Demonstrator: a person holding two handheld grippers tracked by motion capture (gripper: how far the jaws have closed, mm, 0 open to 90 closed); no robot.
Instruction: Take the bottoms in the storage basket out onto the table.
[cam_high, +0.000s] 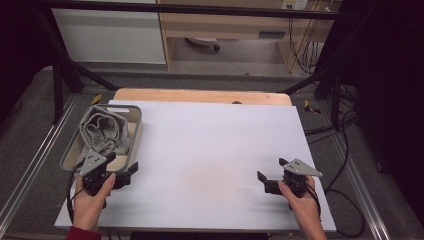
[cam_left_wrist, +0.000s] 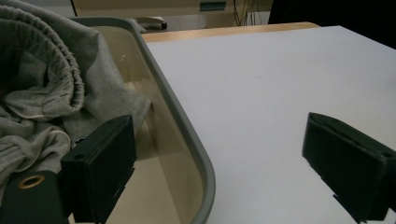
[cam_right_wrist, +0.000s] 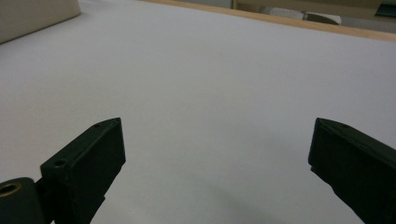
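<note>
1. Well, from the high view, the left gripper (cam_high: 127, 172) sits at the near corner of a grey-rimmed basket (cam_high: 137, 131), its jaws spread and empty. A crumpled grey garment (cam_high: 102, 132) lies inside the basket, just ahead of that gripper and a little to its left. The right gripper (cam_high: 270, 175) rests well apart on the white table (cam_high: 210, 150), jaws likewise parted, with bare tabletop in front of it. A hand is wrapped round each tool.

2. Now the left gripper view: the left gripper (cam_left_wrist: 233, 158) straddles the basket (cam_left_wrist: 187, 126) rim, one jaw hanging over the inside, the other over the table (cam_left_wrist: 261, 84). Its jaws are wide apart, gripping nothing. The garment (cam_left_wrist: 51, 84) is heaped just beyond the inner jaw; it looks like sweatpants with an elastic waistband, though I cannot tell whether that jaw touches the cloth.

3. Lastly the right gripper view: the right gripper (cam_right_wrist: 217, 154) is released too, with plain table (cam_right_wrist: 210, 70) between and ahead of its jaws. A corner of the basket (cam_right_wrist: 32, 14) shows far off on its left.

4. My guess is the job has barely begun: the garment is still wholly in the basket, ungrasped. Taking hold of it, lifting it out and laying it on the table all remain.
</note>
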